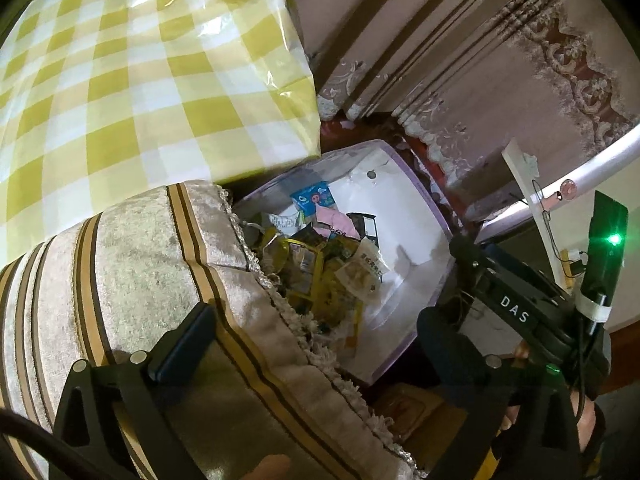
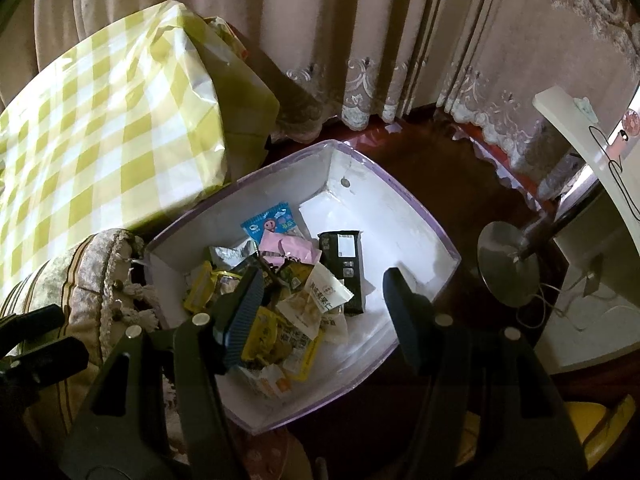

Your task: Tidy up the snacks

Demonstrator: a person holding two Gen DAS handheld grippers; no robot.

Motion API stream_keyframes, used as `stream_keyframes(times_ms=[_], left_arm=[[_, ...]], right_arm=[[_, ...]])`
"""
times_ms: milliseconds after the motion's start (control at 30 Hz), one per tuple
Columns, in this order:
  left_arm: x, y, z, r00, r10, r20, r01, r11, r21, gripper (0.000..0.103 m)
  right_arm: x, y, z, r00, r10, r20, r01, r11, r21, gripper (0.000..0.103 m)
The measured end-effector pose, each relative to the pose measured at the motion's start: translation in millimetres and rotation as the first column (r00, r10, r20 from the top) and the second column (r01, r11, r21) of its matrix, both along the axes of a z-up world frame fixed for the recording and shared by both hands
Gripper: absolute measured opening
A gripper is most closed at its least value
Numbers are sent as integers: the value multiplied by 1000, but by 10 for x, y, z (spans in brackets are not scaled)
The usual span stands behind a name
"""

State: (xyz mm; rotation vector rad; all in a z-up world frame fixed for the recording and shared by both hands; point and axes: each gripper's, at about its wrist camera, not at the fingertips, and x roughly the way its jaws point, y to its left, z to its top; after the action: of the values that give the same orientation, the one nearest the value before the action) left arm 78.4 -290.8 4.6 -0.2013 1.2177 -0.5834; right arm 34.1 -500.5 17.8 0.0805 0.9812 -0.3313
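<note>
A white box with a lilac rim [image 2: 416, 208] stands on the floor and holds several snack packets: a blue one [image 2: 272, 220], a pink one [image 2: 288, 250], a black one [image 2: 344, 256], a white one [image 2: 324, 292] and yellow ones [image 2: 264, 336]. My right gripper [image 2: 324, 312] hangs open above the pile, with nothing pressed between its fingers. In the left wrist view the same box [image 1: 400, 200] lies beyond a striped cushion [image 1: 120, 260]. My left gripper [image 1: 316, 344] is wide open over the cushion's fringed edge and holds nothing. The right gripper's body [image 1: 516, 308] shows at the right.
A table under a yellow-and-white checked cloth [image 2: 100, 120] stands left of the box. Beige curtains [image 2: 360, 40] hang behind it. A round metal stand base [image 2: 508, 268] and a white panel with cables [image 2: 580, 152] sit to the right on the dark red floor.
</note>
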Motion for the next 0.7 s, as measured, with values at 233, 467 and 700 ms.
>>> stream_keyframes(times_ms=[233, 467, 700], left_arm=[[21, -25, -20, 1000, 0, -4, 0, 1000, 16, 102], [33, -28, -26, 1000, 3, -5, -3, 1000, 17, 103], [36, -28, -26, 1000, 2, -5, -2, 1000, 17, 102]], right_arm=[[-4, -13, 1, 1000, 0, 1, 0, 1000, 1, 65], [-2, -21, 5, 1000, 2, 0, -2, 1000, 0, 65], [-7, -19, 9, 1000, -1, 1, 1, 1000, 1, 65]])
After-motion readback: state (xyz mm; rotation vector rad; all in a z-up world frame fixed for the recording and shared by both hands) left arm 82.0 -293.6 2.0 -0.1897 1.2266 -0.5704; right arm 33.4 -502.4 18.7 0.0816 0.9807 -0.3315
